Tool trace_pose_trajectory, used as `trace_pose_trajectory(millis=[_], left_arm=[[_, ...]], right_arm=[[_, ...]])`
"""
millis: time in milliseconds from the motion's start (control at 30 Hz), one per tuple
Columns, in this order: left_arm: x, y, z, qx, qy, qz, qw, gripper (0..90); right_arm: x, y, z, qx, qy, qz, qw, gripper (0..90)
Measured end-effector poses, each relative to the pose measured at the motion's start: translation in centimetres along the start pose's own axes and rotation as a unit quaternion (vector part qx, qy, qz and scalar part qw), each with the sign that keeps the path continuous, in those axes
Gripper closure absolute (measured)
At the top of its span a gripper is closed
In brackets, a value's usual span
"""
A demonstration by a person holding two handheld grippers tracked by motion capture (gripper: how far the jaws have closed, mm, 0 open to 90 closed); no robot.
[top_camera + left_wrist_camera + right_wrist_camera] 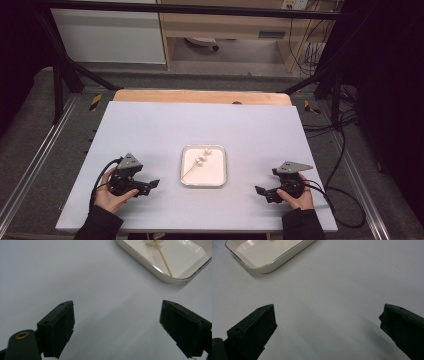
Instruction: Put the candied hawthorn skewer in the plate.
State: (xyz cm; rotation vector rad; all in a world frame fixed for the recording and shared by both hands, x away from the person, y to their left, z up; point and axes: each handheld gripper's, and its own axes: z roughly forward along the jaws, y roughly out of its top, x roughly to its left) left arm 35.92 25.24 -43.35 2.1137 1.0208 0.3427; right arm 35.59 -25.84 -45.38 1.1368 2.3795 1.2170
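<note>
A white tray (188, 176) at the table's (150, 125) centre holds a skewer (196, 166) with white pieces. The left gripper (150, 187), at the tray's eight o'clock, and the right gripper (261, 192), at four o'clock, both gape wide, holding nothing.

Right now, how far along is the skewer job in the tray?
Done: a skewer with white pieces on it lies in the tray. In hand: nothing; the left gripper and right gripper are open and empty, resting on the table beside the tray. Left: nothing obvious remains outside the tray.
</note>
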Motion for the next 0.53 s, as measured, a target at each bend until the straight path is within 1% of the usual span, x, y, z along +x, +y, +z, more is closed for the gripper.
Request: trace_pose_trajectory(millis=[100,167,233,400,533], left_arm=[[0.6,-1.0,-0.6,-0.005,0.006,-0.007,0.9999,12.2],[1.0,-1.4,-0.8,-0.006,0.005,-0.008,0.9999,12.0],[1.2,-1.9,-0.9,-0.006,0.005,-0.015,0.9999,11.0],[1.0,-2.3,-0.7,0.000,0.005,-0.008,1.0000,10.6],[1.0,-2.3,-0.8,-0.003,0.005,-0.009,0.9999,10.3]], right_arm=[[0.0,0.0,0.1,0.002,-0.001,0.001,1.0000,0.6],[0.0,-0.1,0.1,0.003,-0.002,-0.002,1.0000,0.6],[0.0,-0.1,0.1,0.006,-0.003,-0.003,1.0000,0.7],[0.1,-0.2,0.1,0.007,-0.002,-0.004,1.0000,0.6],[0.0,-0.2,0.0,0.007,-0.001,-0.001,1.0000,0.6]])
